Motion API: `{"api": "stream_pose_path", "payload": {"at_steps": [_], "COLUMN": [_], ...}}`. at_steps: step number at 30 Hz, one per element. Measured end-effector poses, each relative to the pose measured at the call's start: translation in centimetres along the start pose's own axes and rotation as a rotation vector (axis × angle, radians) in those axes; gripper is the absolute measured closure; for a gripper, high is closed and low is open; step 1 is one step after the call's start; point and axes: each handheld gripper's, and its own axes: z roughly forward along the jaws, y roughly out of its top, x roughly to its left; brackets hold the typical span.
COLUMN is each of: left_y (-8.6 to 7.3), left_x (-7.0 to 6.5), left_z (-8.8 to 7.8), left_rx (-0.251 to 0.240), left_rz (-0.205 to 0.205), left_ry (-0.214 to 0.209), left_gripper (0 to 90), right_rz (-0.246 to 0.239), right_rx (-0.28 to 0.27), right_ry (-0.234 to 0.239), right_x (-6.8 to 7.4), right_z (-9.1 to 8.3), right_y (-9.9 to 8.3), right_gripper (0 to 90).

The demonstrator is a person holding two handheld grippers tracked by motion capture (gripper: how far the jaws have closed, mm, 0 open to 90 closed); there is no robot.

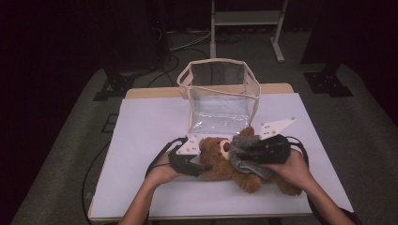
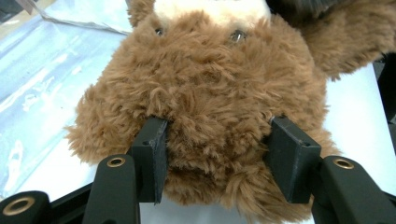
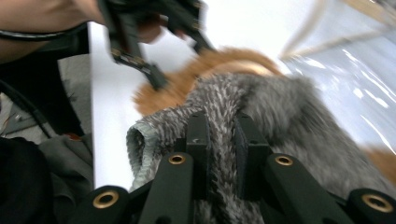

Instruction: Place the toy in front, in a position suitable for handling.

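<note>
A brown teddy bear (image 1: 213, 161) lies on the white table (image 1: 150, 122), with a grey knitted garment (image 1: 244, 143) around its body. My left gripper (image 1: 199, 166) comes in from the left; in the left gripper view its pads press into the fur on both sides of the bear's head (image 2: 210, 93), so the left gripper (image 2: 222, 158) is shut on it. My right gripper (image 1: 237, 152) reaches over from the right. In the right gripper view the right gripper (image 3: 222, 135) pinches a fold of the grey garment (image 3: 261, 102), and brown fur (image 3: 173, 88) shows beyond it.
A transparent bag (image 1: 218, 93) with a cream trim stands open just behind the bear, its clear plastic (image 2: 46, 70) spread on the table. A white frame (image 1: 246, 18) and cables lie on the dark floor beyond. Bare tabletop stretches to the left and front.
</note>
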Motion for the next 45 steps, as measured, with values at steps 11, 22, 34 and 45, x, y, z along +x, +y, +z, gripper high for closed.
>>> {"api": "stream_pose_path", "payload": {"at_steps": [11, 22, 34, 45], "left_y": [-1.0, -1.7, -1.5, -1.2], "left_x": [1.0, 0.9, 1.5, 0.4], "left_z": [-0.2, -0.6, -0.2, -0.2], "left_rx": [-0.002, -0.019, -0.036, -0.015], "left_rz": [-0.053, -0.055, -0.064, -0.041], "left_ry": [0.001, -0.001, -0.037, -0.057], "left_gripper": [42.4, 49.7, 52.1, 46.7], "right_rz": [-0.032, -0.019, -0.104, -0.071], "right_rx": [0.032, 0.044, 0.049, 0.077], "right_ry": [0.006, -0.029, 0.003, 0.004], "right_x": [0.6, 0.6, 1.3, 1.6], "right_z": [3.0, 2.1, 6.4, 3.5], "right_y": [-0.1, -0.4, 3.9, 1.7], "right_gripper": [77.9, 77.8, 77.8, 78.1]}}
